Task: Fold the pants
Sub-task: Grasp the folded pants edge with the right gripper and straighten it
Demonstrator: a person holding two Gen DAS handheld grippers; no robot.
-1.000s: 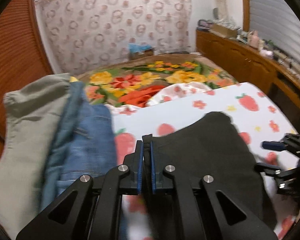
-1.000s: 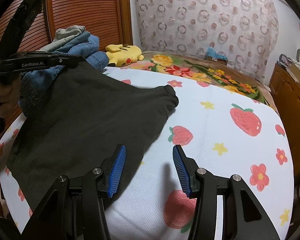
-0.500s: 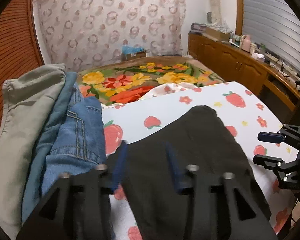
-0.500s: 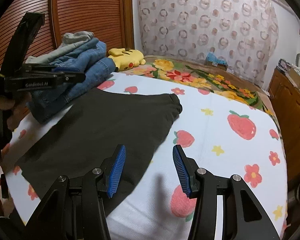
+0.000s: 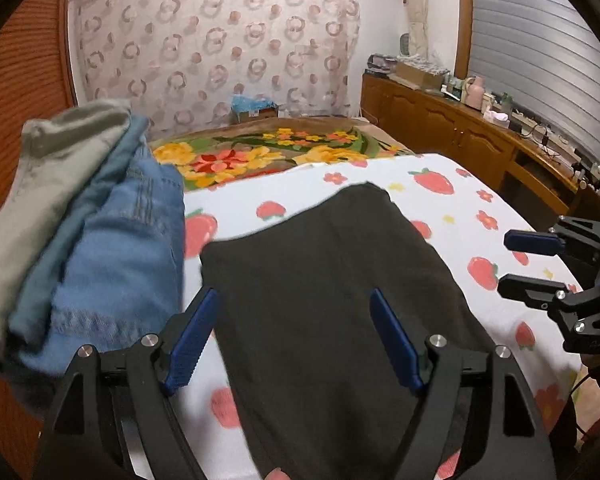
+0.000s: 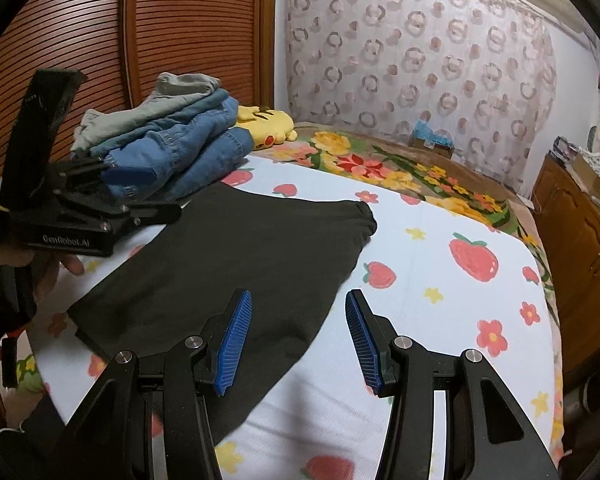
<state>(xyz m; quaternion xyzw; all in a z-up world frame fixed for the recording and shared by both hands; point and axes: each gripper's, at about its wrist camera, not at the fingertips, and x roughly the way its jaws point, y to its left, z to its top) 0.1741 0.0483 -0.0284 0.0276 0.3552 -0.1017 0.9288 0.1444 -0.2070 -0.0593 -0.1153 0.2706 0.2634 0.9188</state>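
The black pants (image 5: 332, 304) are showing a matt, smooth knit cloth, lying on a soft printed cotton sheet (image 6: 440, 280). Beside the pants, the jeans (image 5: 128, 248) are showing coarse stitched denim. The left gripper (image 5: 296, 340) is wearing ribbed blue rubbery pads (image 5: 190, 340) on matt black plastic, with shiny metal bolts.

Bed with strawberry-print sheet (image 6: 440, 280): dark pants (image 6: 236, 264) flat at near left; folded jeans stack (image 6: 180, 152) far left; yellow plush toy (image 6: 270, 124) beyond; floral blanket (image 6: 400, 172) far end.
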